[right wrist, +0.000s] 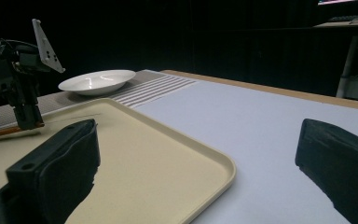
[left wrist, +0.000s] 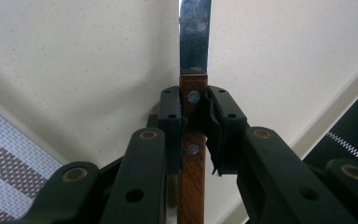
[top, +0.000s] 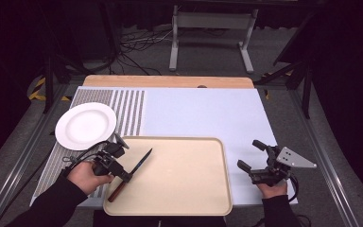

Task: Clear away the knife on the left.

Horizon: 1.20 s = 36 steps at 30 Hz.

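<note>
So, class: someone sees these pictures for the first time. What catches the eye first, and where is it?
First the knife: the left gripper is shut on its wooden handle, with the blade pointing out over the left part of the beige tray. Next, the white plate on the striped mat beyond the tray's left corner. Then the right gripper, fingers wide apart, over the pale sheet right of the tray.

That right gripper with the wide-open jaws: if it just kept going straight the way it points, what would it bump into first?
Probably nothing soon. The right gripper points across the bare pale mat, just past the tray's corner, towards the table's far wooden edge; depth is hard to judge.
</note>
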Motion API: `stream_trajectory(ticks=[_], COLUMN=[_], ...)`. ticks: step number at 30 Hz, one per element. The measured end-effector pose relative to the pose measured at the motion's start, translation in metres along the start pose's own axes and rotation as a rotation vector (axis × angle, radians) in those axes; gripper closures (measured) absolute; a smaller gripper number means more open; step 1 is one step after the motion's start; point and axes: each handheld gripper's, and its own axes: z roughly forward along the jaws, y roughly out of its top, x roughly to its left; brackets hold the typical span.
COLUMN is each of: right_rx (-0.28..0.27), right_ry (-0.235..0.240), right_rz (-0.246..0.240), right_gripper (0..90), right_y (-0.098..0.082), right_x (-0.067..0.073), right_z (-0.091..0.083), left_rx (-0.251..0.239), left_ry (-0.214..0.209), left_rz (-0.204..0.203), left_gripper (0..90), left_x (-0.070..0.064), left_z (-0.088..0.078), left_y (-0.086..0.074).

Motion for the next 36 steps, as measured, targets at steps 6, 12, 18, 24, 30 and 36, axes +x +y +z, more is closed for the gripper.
stream_trajectory(ticks=[6,12,18,24,30,36], right_rx=[-0.002,-0.002,-0.003,-0.002,-0.004,-0.004], right_ry=[0.001,0.002,0.005,0.009,0.011,0.012], right_rz=[0.001,0.002,0.0,0.004,0.003,0.003], right_gripper=[0.5,0.5,0.5,0.5,0.5,0.5], right_y=[0.0,0.0,0.0,0.0,0.0,0.0], right_x=[0.0,0.0,0.0,0.0,0.0,0.0], right_z=[0.0,-0.001,-0.001,-0.001,-0.001,-0.001], left_rx=[0.005,0.013,0.031,0.003,-0.107,-0.133], left_ry=[0.009,0.018,0.022,0.033,0.104,0.139], left_rz=[-0.002,-0.004,0.006,0.035,0.154,0.247], left_gripper=[77.4,77.2,76.7,59.8,68.0,89.9], left_x=[-0.001,0.0,0.0,-0.001,-0.021,-0.04], left_z=[0.003,0.005,0.007,0.003,-0.008,-0.006], left_y=[0.0,0.001,0.001,0.001,0.001,0.002])
